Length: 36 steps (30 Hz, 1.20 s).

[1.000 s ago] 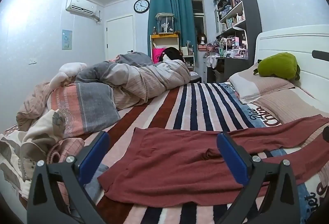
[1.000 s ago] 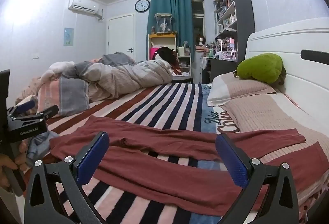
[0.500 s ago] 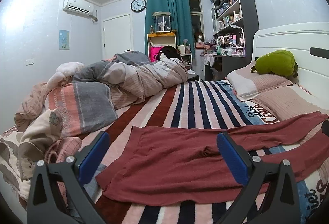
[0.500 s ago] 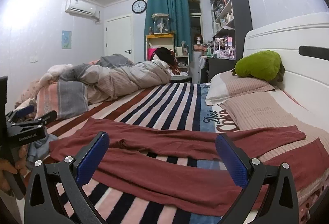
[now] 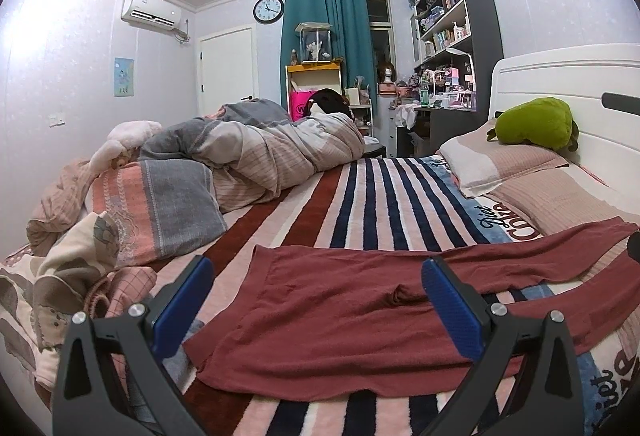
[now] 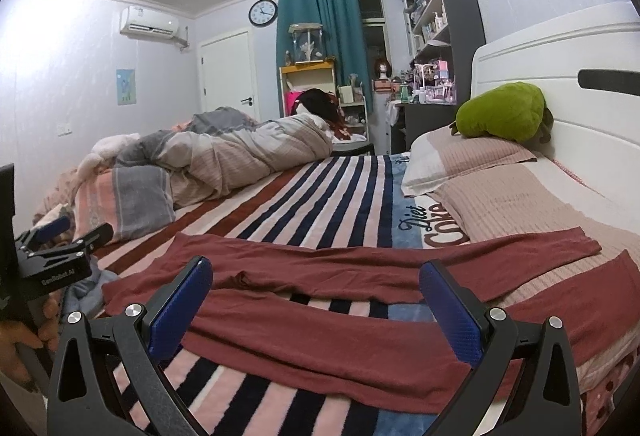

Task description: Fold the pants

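Dark red pants (image 5: 340, 308) lie spread flat across a striped blanket (image 5: 376, 196) on the bed, waistband to the left, both legs running right onto a pillow. My left gripper (image 5: 318, 310) hovers open over the waist end, nothing between its blue pads. In the right wrist view the same pants (image 6: 360, 340) show their two legs parted by a gap. My right gripper (image 6: 316, 310) hangs open above the near leg, empty. The left gripper (image 6: 64, 240) also shows at that view's left edge, held by a hand.
A bunched duvet (image 5: 256, 152) and crumpled bedding (image 5: 80, 260) fill the bed's left side. Pillows (image 5: 504, 164) with a green plush toy (image 5: 536, 124) lie against the white headboard (image 6: 560, 76) on the right. Shelves and a desk stand behind.
Both grippers have drifted slightly, the right one tilting a little upward and closer to the pants. The pants lie as before. Both grippers stay open.
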{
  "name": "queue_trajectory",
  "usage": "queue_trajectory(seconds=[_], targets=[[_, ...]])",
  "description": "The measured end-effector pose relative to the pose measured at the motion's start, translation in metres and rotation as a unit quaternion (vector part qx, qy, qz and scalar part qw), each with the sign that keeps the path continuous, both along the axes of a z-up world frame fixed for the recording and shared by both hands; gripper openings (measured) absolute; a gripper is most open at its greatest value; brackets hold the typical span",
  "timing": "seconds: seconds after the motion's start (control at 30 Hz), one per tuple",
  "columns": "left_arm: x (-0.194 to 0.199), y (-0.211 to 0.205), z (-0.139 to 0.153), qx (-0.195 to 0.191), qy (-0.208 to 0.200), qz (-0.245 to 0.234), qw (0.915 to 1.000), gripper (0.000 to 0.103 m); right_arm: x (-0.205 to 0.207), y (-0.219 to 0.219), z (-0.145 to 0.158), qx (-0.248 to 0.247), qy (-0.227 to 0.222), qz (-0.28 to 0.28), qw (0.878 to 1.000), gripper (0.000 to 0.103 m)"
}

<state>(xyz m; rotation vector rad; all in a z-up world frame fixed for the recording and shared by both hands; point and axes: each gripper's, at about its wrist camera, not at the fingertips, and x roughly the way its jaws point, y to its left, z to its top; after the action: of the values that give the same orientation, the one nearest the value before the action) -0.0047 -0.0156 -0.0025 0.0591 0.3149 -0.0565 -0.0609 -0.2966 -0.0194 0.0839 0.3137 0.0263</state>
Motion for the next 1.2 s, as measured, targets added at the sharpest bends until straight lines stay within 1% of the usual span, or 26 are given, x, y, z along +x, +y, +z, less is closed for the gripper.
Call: queue_trajectory(seconds=[0.9, 1.1, 1.2], targets=[[0.0028, 0.0018, -0.0063, -0.005, 0.01, -0.019, 0.9998, 0.103, -0.0003, -0.0012, -0.0006, 0.005, 0.002, 0.004, 1.0, 0.103], [0.0015, 0.0002, -0.0082, -0.006, 0.012, -0.026, 0.9996, 0.103, 0.0, 0.0002, -0.0041, 0.02, 0.009, 0.014, 1.0, 0.103], [0.0008, -0.0001, -0.008, -0.007, 0.012, -0.026, 0.9996, 0.103, -0.0005, -0.0006, -0.0035, 0.03, 0.022, 0.019, 0.999, 0.103]])
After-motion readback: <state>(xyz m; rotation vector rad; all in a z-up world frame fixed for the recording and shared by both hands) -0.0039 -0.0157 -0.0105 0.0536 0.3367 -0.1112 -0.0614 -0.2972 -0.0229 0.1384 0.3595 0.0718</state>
